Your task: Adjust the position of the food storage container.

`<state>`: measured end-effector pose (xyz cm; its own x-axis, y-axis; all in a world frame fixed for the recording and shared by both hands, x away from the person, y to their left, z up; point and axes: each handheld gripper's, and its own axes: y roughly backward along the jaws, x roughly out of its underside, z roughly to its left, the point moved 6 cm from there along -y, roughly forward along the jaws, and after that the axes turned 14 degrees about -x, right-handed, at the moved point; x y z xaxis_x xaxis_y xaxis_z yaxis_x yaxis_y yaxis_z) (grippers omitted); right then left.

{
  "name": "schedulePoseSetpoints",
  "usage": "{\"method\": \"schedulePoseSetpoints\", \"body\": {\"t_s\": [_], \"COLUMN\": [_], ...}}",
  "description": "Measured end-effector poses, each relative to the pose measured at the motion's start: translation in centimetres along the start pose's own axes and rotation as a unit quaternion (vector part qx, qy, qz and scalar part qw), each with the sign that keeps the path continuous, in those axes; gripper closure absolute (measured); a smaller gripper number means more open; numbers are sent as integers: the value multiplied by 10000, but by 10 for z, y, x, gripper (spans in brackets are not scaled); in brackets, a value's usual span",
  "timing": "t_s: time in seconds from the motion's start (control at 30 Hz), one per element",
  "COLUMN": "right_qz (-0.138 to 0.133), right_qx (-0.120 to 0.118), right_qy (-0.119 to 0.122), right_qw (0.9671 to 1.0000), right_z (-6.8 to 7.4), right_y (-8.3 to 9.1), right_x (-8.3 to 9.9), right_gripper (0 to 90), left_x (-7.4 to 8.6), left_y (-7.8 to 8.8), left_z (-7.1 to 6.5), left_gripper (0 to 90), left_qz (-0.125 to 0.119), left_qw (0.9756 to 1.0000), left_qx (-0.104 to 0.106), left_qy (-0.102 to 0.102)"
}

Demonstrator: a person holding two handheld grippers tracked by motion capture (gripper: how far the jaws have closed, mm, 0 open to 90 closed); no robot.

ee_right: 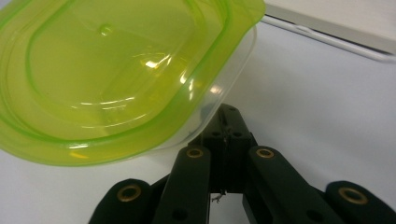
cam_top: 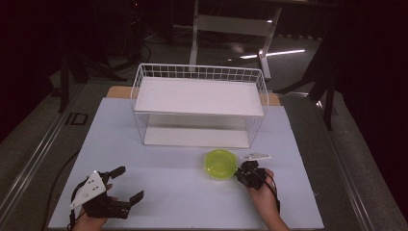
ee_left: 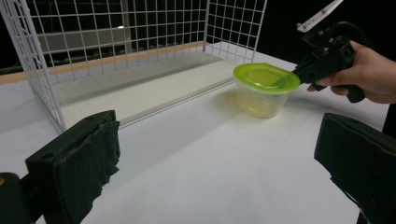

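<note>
Lidded green container (cam_top: pixel 219 163) upright, right tongs (cam_top: pixel 239 174) pinching its rim

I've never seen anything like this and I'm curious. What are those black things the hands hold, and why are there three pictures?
A person holds a black pinching tool in each hand. One picture looks down from above the white table. The other two come from small cameras riding on the tools. On the table stands a white wire rack with two shelves, and in front of it a clear tub with a green lid. The right tool has its jaws closed against the tub's edge, right under the lid; whether it truly pinches it is hard to tell. The left tool is wide open and holds nothing.
</note>
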<state>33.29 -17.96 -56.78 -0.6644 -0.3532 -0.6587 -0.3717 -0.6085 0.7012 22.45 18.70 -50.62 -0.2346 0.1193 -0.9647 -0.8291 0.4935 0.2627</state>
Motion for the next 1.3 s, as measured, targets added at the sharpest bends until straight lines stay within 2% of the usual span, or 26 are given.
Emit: {"method": "schedulePoseSetpoints", "body": {"t_s": [0.17,0.43,0.6,0.73,0.83,0.97,1.13,1.3], "right_qz": [54,121,110,59,-41,-22,11,51], "right_qx": [-204,-338,-369,-271,-327,-363,-435,-500], "right_qy": [46,187,175,205,54,-27,105,98], "right_qw": [9998,9992,9991,9994,9994,9993,9990,9987], "right_z": [14,31,32,29,25,24,33,39], "right_y": [-16,-35,-38,-28,-24,-30,-39,-48], "right_x": [-6,-16,-19,-19,-19,-17,-23,-27], "right_gripper": [899,899,899,899,899,899,900,900], "left_x": [0,0,0,1,1,1,2,2], "left_y": [1,0,1,0,0,0,0,0], "left_z": [0,-1,-1,-2,-2,-3,-1,-2], "left_gripper": [10,10,10,10,10,10,10,10], "left_qz": [-11,4,9,13,22,31,53,64], "left_qw": [10000,10000,10000,10000,10000,10000,10000,10000], "left_qx": [6,18,19,32,44,48,21,23], "left_qy": [1,-9,-12,-7,-14,-19,34,23]}}
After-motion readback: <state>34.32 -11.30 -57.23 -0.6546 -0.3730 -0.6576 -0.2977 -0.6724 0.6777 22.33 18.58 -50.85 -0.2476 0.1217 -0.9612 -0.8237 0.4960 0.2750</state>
